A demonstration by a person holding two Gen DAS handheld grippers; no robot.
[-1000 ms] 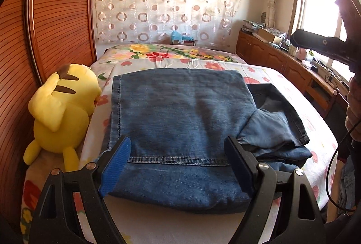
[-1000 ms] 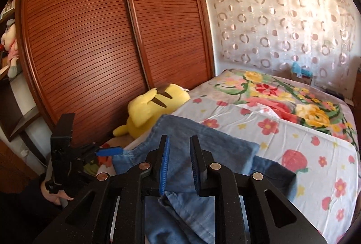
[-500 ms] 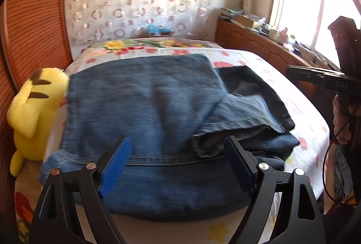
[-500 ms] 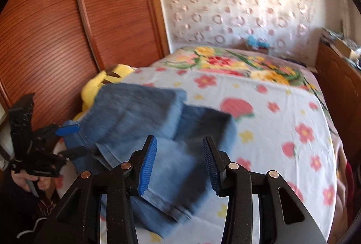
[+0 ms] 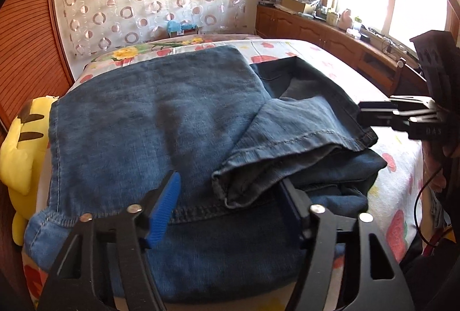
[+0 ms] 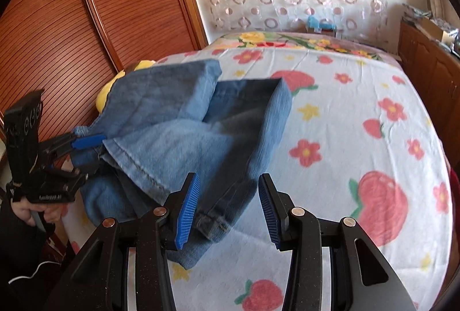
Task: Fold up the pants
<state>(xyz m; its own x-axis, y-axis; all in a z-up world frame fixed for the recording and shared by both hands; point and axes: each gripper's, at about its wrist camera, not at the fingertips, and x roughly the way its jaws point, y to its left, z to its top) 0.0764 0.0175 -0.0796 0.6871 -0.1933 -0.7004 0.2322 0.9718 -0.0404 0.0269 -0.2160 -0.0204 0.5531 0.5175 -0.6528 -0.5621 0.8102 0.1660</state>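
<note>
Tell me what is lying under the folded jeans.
The jeans lie on the flowered bedsheet, whose print shows around them. At their left edge a yellow plush toy sticks out, partly covered. Anything else beneath the denim is hidden.

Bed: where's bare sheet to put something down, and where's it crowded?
Free: the flowered sheet between the jeans and the wooden cabinets, and the strip toward the pillow. Crowded: the wardrobe side, where jeans overlap the yellow plush toy.
</note>
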